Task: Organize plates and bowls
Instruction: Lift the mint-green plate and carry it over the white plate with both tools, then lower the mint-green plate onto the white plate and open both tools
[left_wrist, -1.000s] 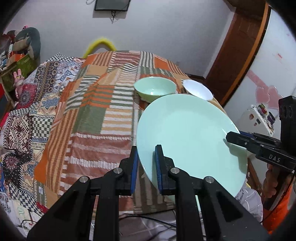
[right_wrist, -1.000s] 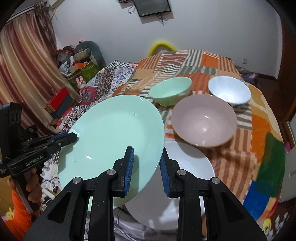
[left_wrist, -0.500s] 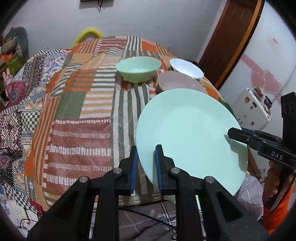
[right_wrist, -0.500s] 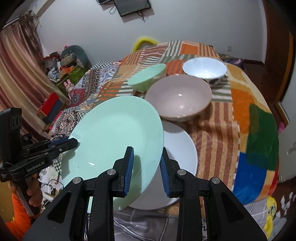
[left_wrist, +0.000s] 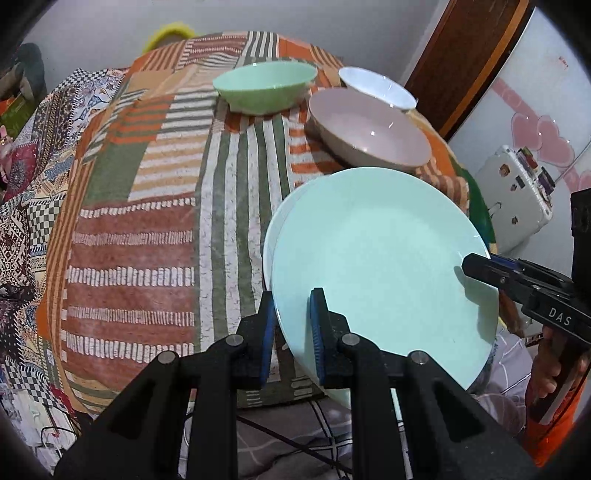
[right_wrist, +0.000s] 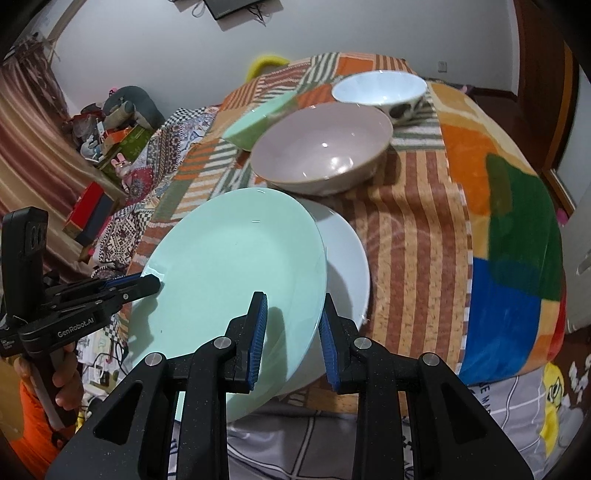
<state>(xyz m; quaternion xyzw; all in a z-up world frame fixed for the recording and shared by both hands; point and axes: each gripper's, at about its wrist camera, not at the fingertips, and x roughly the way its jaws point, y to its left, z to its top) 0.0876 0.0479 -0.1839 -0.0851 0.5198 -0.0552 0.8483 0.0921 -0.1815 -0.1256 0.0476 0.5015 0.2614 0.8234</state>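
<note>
We saw the counter (left_wrist: 155, 229), draped in a patchwork cloth (right_wrist: 417, 236) of stripes and colour blocks that hung over its near edge. Its left half lay open and bare of dishes; the dishes sat on its right half.

Largest of the dishes was the mint green plate (left_wrist: 376, 266), round, smooth and glossy, tilted and carried between our two tools over the near right part of the counter. Our left tool (left_wrist: 291, 325) was clamped narrow on the plate's near-left rim, and our right tool (right_wrist: 291, 328) gripped the opposite rim, its blue ribbed pads on either face of the plate. Directly beneath lay a white plate (right_wrist: 347, 258), flat on the cloth, its rim showing past the green one on both sides and reaching close to the counter's near edge.

Behind the plates stood a wide pinkish-grey bowl (right_wrist: 321, 147), near the green plate's far rim. Beyond it sat a mint green bowl (left_wrist: 264, 85) to the left and a smaller white bowl (right_wrist: 380, 90) to the right, all three close together.

A white case (left_wrist: 513, 206) stood off the counter's right side.
</note>
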